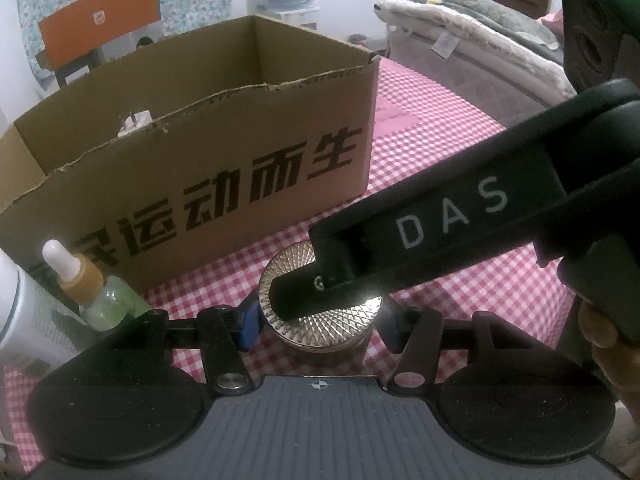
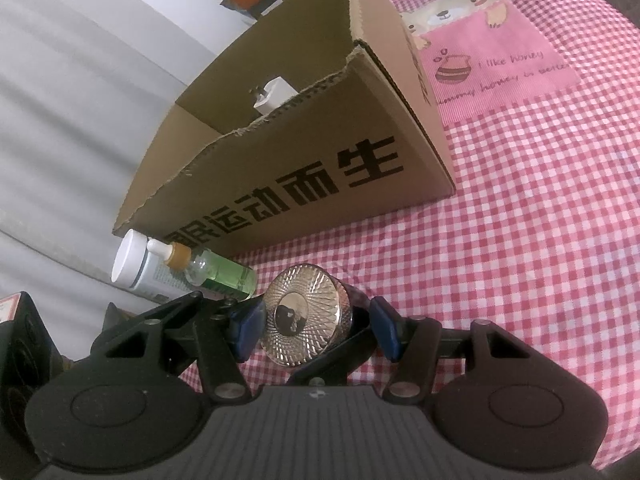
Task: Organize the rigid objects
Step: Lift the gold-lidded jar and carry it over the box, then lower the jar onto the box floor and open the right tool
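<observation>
A jar with a gold patterned lid (image 1: 320, 322) (image 2: 306, 326) stands on the pink checked cloth in front of an open cardboard box (image 1: 224, 184) (image 2: 304, 176). My left gripper (image 1: 320, 320) is open with the jar between its fingers. My right gripper (image 2: 316, 330) is open around the same jar; its black body shows in the left wrist view (image 1: 440, 224), reaching in from the right over the lid. A green dropper bottle (image 1: 100, 292) (image 2: 216, 272) and a white container (image 2: 140, 266) lie to the left. A white plug (image 2: 272, 94) lies inside the box.
The checked cloth (image 2: 540, 220) has a pink bear patch (image 2: 492, 52) to the right of the box. A bed with blankets (image 1: 480, 28) stands behind. An orange box (image 1: 100, 20) sits at the back left.
</observation>
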### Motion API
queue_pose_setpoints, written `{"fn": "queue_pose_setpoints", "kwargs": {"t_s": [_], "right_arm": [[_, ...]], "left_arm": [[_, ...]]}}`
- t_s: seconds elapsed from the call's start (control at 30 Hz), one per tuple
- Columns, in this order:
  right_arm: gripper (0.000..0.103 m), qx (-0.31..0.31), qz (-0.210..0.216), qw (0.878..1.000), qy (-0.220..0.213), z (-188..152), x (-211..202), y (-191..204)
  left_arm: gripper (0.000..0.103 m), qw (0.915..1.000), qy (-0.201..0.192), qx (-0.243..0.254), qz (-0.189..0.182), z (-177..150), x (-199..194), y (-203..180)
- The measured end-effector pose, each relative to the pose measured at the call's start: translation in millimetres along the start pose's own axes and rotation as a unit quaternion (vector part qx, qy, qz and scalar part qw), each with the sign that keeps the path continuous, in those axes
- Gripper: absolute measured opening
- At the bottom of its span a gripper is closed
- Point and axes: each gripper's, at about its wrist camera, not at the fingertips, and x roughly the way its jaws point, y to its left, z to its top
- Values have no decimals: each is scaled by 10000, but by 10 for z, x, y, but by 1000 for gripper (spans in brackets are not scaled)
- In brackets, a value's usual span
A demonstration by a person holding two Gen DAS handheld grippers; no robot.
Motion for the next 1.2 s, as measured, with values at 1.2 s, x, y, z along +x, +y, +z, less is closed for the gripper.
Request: {"fn": "queue_pose_setpoints", "kwargs": {"t_s": [1.2], "right_arm": [[61,-1747,-104,9834,485,1823,85,953]], "left_arm": [[56,9864,-340,-1595,186,1317,48,986]]}}
